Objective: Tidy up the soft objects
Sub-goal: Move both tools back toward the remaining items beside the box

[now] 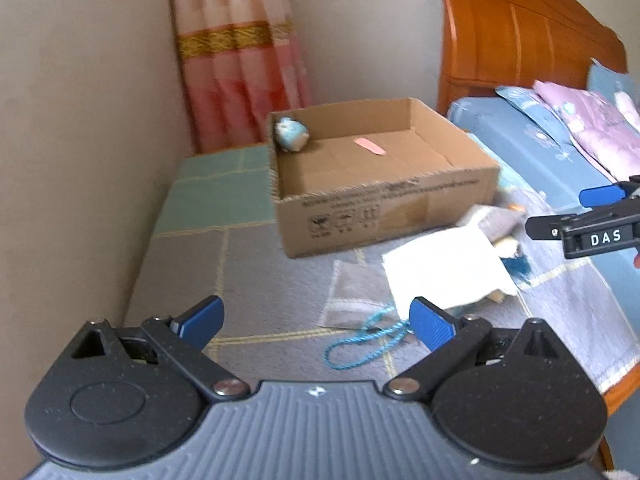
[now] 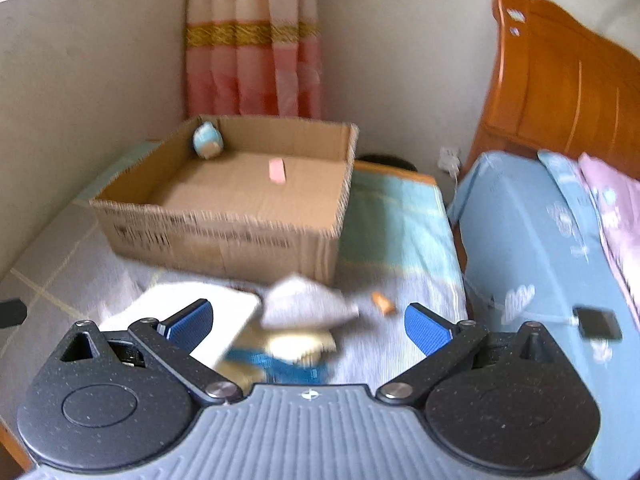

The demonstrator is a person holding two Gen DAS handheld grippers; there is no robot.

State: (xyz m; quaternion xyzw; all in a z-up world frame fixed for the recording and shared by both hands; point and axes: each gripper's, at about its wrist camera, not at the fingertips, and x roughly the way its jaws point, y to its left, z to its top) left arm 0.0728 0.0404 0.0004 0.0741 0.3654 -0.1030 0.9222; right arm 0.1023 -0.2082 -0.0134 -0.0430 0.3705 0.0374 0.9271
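Where walls meet — checked cover (image 1: pixel 248 264), cardboard box (image 1: pixel 384 216), curtain (image 1: pixel 236 52).

Mat-covered bench (image 1: pixel 248 280): cardboard box (image 1: pixel 384 216), cloths (image 1: pixel 444 268).

**Blurred, covered and cut off**

In the right wrist view, motion blur smears the blue and cream soft thing (image 2: pixel 280 360) under the white folded cloth (image 2: pixel 192 312); what it is cannot be told. The print on the open brown cardboard box (image 2: pixel 224 236) is unreadable. In the left wrist view, the frame's right edge cuts off the right hand-held gripper (image 1: pixel 560 210). The white cloth covers part of the blue braided cord (image 1: pixel 360 344).
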